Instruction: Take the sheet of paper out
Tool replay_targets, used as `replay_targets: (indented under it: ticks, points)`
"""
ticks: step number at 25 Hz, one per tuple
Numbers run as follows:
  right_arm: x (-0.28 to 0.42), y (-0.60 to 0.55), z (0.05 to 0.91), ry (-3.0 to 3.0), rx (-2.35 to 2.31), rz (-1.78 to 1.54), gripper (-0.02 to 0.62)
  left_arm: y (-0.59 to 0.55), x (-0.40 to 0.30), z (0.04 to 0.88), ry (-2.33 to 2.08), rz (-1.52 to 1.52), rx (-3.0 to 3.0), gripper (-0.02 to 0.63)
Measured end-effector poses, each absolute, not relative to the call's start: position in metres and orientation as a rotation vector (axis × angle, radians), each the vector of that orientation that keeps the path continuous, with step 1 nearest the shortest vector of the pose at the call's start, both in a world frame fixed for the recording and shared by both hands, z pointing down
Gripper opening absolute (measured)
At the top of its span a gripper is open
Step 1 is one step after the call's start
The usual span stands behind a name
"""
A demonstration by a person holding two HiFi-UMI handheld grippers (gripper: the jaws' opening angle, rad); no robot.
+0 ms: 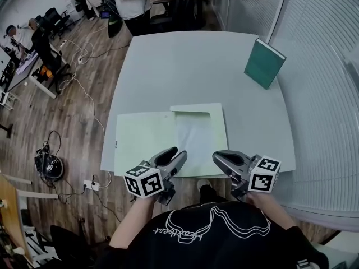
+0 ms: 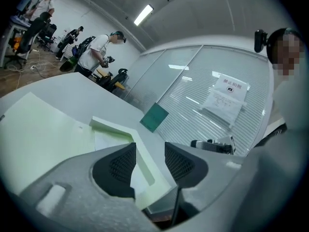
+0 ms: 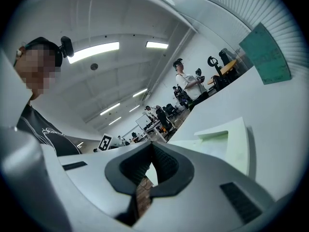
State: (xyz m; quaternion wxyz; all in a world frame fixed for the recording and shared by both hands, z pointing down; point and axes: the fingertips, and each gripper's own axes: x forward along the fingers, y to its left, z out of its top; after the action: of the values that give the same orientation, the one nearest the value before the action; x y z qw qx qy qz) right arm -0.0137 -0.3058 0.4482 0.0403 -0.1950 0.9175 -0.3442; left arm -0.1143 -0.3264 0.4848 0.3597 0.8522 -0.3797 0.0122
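Note:
A pale green folder (image 1: 143,142) lies open on the grey table (image 1: 185,66) near its front edge. A white sheet of paper (image 1: 193,136) rests in the folder's right half, its top tucked under a green pocket flap. My left gripper (image 1: 177,156) hovers over the folder's front edge, open, with nothing between its pads (image 2: 150,151). My right gripper (image 1: 217,157) hangs just right of the folder's near corner, its jaws closed together on nothing (image 3: 152,146). The right gripper view shows the folder (image 3: 239,144) and paper (image 3: 212,146) ahead of it.
A dark green book (image 1: 263,63) lies at the table's far right corner, next to a glass wall with blinds (image 1: 320,94). Cables and a power strip (image 1: 92,182) lie on the wood floor at left. People and office chairs (image 1: 134,4) are beyond the table's far side.

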Motion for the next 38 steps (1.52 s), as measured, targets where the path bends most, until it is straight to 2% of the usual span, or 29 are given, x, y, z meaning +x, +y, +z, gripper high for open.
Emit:
replay_targets:
  ticks: [6,25,38]
  points:
    - [-0.011,-0.339,0.467,2.798,-0.599,-1.122,0.008,-0.367,-0.124,0.524,-1.009,0.144,2.159,0.192]
    - [0.007,-0.396,0.511,2.749,-0.658,-1.261,0.008,-0.420,-0.132,0.641,-0.949,0.435,1.911,0.192]
    - [0.015,-0.403,0.516,2.692,-0.643,-1.313,0.008,-0.429,-0.122,0.661,-0.871,0.458,1.782,0.190]
